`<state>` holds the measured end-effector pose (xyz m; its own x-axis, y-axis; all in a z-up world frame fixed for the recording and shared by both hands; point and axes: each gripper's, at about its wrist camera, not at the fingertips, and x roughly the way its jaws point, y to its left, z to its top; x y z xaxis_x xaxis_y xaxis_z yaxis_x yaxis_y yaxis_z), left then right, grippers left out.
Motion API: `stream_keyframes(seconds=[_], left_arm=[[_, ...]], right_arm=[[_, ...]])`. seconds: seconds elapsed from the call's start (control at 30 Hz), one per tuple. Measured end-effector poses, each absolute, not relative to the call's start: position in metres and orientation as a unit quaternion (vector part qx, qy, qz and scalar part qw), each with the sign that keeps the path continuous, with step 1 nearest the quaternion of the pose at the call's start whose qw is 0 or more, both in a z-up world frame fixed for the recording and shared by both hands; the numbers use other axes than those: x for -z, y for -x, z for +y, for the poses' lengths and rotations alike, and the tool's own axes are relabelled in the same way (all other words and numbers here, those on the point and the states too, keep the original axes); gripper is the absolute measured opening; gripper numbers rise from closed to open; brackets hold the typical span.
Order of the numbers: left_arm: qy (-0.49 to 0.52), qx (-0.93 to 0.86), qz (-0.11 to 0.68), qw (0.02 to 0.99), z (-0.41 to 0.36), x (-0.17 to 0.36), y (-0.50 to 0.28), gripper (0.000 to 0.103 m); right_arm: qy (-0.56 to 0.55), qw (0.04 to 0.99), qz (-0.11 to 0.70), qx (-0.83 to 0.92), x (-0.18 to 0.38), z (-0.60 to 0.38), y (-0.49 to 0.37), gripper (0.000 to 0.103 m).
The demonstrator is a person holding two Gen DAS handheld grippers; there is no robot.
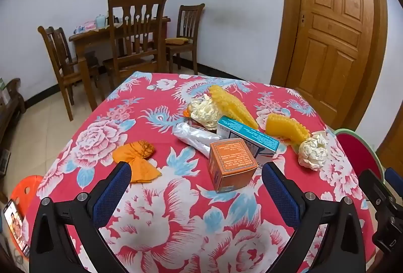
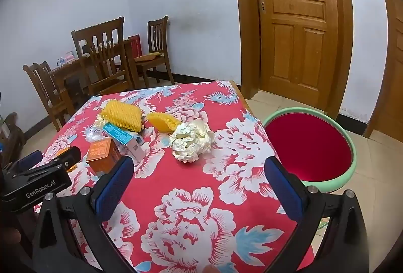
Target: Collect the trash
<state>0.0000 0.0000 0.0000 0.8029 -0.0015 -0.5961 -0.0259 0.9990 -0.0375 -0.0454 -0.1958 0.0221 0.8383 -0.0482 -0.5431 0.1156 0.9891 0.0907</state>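
On my left, the left hand-held gripper (image 1: 196, 173) hangs over the tabletop (image 1: 176, 222), jaws apart and empty. The orange paper wad (image 1: 137, 159) lies beside its left finger: soft and light, best pinched at the twisted waist. The orange box (image 1: 230, 163) sits between the fingers, stiff but crushable, so I'd take its flat sides. On my right, the right hand-held gripper (image 2: 199, 177) is also spread wide and empty, with the crumpled white paper ball (image 2: 191, 143) just ahead, springy and easily squeezed. The red basin (image 2: 308, 147) waits beside the tabletop.
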Motion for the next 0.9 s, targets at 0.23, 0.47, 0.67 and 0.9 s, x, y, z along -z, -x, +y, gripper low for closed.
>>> stream_keyframes(seconds=[0.23,0.47,0.67,0.9], left_arm=[[0.029,-0.007,0.312,0.95,0.0017,0.001,0.0008,0.103],[0.032,-0.006,0.313,0.949,0.0042,-0.0001,0.0007,0.103],[0.034,-0.006,0.313,0.949,0.0046,0.0002,0.0041,0.103],[0.034,-0.008,0.314,0.949,0.0052,0.0002,0.0017,0.103]], right_arm=[[-0.066,0.957,0.279,0.043,-0.0213,-0.1957,0.0466,0.102],[-0.067,0.956,0.283,0.044,-0.0209,-0.1968,0.0465,0.102],[-0.069,0.954,0.288,0.044,-0.0197,-0.1961,0.0464,0.102],[-0.07,0.954,0.289,0.044,-0.0199,-0.1966,0.0464,0.102]])
